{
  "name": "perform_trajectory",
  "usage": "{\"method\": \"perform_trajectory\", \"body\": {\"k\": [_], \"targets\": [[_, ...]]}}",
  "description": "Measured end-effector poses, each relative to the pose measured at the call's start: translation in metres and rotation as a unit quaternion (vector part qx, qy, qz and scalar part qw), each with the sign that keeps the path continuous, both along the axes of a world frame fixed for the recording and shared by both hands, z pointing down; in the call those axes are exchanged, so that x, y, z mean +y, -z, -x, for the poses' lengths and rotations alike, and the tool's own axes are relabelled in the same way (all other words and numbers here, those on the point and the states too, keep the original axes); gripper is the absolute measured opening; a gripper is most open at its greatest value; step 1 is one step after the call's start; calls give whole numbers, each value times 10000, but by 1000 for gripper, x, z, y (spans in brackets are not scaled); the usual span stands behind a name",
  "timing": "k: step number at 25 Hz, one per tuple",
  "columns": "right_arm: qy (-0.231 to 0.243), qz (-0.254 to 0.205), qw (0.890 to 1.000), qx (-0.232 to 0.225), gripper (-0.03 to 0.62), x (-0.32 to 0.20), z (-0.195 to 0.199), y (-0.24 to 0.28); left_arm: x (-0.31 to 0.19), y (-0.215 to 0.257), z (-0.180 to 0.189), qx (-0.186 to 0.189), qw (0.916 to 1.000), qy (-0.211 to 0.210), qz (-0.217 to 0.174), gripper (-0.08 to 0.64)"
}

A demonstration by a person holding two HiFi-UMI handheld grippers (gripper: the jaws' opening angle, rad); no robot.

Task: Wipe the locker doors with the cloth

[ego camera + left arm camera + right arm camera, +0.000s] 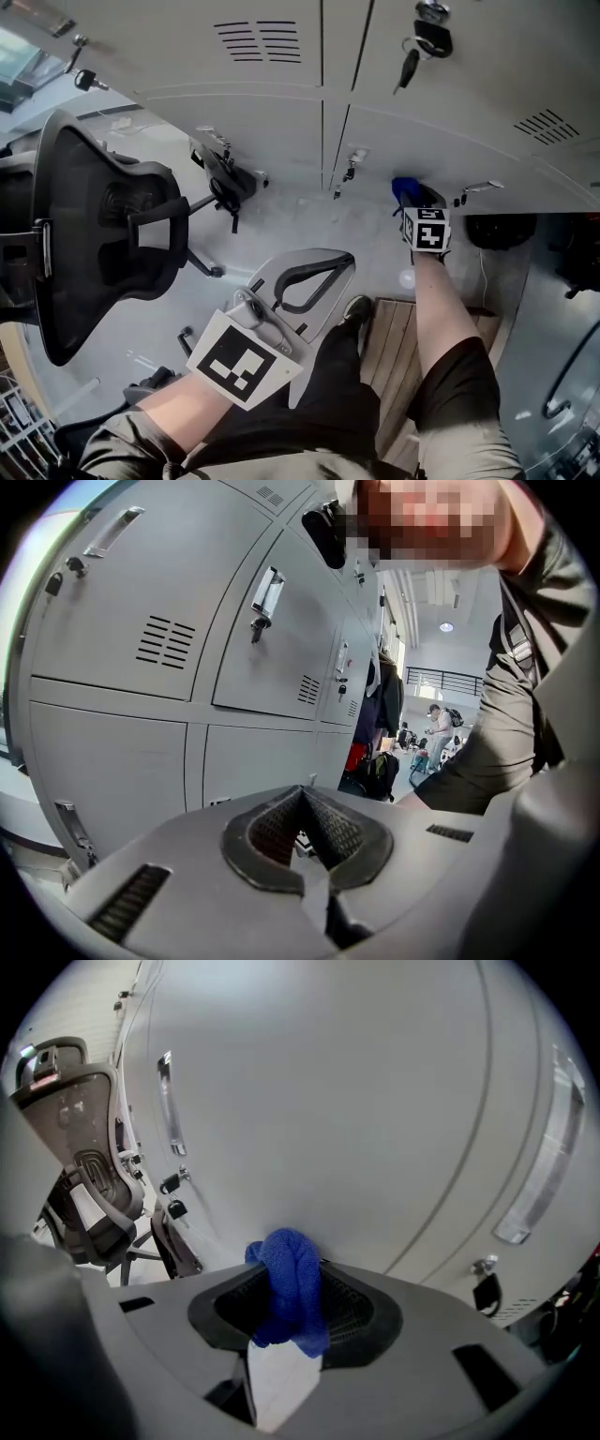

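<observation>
While the person faces the grey locker doors (pixel 253 122), the wiping looks to be under way on a lower panel. A black office chair (pixel 94 234) stands off to the left, well apart from the work.

The right gripper (pixel 418 202) reaches out to that panel. The left gripper (pixel 328 262) hangs back near the person's body, doing nothing.

The blue cloth (pixel 291 1288) sits clamped between the right jaws as a narrow wad, its top seemingly pressed on the door (pixel 356 1101).

To do this step well, I would judge that the wad needs steady pressure and overlapping strokes, since so little of it meets the metal. It should also be steered round the long handle (pixel 542 1162) and the small padlock (pixel 487 1290) below it, where cloth could snag.

Only the right gripper view shows the grip on the cloth and its contact with the door. The head view shows little more than a blue scrap beyond the marker cube. Only the head view shows both arms and the keys (pixel 424 42) hanging higher up. In the left gripper view the left jaws are together on nothing, and the lockers (pixel 112 752) run off towards a far hall.
</observation>
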State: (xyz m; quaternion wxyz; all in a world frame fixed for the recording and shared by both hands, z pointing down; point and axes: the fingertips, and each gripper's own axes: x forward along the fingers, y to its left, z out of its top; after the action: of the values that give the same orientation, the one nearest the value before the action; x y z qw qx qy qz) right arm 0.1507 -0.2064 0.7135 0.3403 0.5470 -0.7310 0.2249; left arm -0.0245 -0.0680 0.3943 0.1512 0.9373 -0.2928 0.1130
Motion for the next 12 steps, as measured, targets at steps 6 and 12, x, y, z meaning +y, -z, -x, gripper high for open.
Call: {"method": "perform_trajectory", "body": {"k": [6, 12], "targets": [[-455, 28, 9990, 33, 155, 8, -52, 2, 2, -1, -16, 38, 10000, 4, 71, 8], [-724, 17, 9974, 2, 153, 15, -64, 0, 1, -2, -14, -42, 10000, -56, 30, 6]]}}
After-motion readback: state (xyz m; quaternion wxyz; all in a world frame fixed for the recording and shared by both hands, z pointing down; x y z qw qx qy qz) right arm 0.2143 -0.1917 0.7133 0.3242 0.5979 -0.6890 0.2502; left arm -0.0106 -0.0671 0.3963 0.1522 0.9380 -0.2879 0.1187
